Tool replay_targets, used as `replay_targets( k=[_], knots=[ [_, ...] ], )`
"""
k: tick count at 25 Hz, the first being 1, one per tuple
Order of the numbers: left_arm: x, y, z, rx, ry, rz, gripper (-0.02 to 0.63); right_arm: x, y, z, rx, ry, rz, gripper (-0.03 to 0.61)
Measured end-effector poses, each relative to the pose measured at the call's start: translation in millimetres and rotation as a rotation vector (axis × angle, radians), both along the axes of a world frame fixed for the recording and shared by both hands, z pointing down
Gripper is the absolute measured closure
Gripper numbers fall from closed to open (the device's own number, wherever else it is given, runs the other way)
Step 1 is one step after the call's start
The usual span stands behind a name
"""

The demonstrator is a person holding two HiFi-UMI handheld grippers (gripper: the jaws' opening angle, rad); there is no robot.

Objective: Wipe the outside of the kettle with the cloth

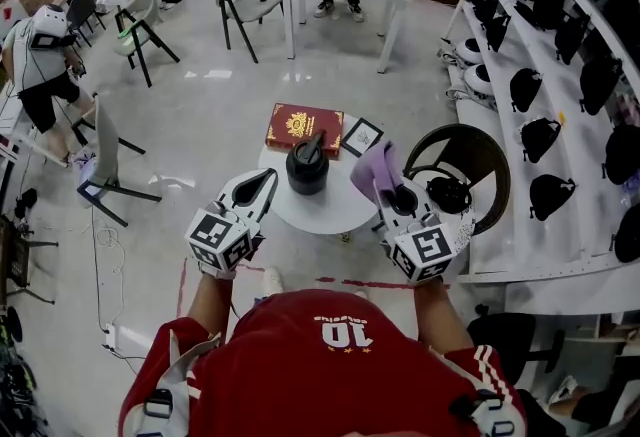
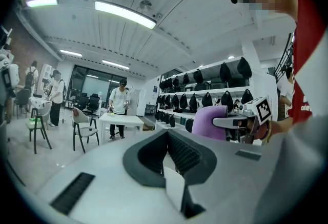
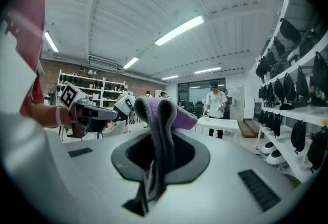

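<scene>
One fuzzy purple cloth [image 1: 372, 170] sits pinched in right gripper [image 1: 388, 189] jaws; left gripper [image 1: 267, 179] jaws seem closed.

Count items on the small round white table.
3: black kettle at centre; red gold-printed book at the far edge; black-framed white card right of the book. Near edge partly hidden.

Left hand-held gripper [image 1: 267, 177] seemingly closed, empty; right hand-held gripper [image 1: 384, 188] clamps cloth [image 1: 370, 168].
</scene>
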State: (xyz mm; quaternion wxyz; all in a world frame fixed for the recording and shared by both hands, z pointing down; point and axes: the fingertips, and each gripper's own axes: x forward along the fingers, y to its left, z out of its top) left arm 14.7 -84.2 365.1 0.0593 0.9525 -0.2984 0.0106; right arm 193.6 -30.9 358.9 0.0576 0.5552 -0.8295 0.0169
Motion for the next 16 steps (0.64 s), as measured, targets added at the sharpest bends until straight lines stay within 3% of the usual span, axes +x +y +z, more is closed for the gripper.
replay_targets(
  k=[16],
  knots=[
    [-8.3, -3.8, 4.1, -0.012, -0.002, -0.011, 0.606, -9.4, -3.6, 2.3, -0.001, -0.008, -0.013, 0.532]
  ],
)
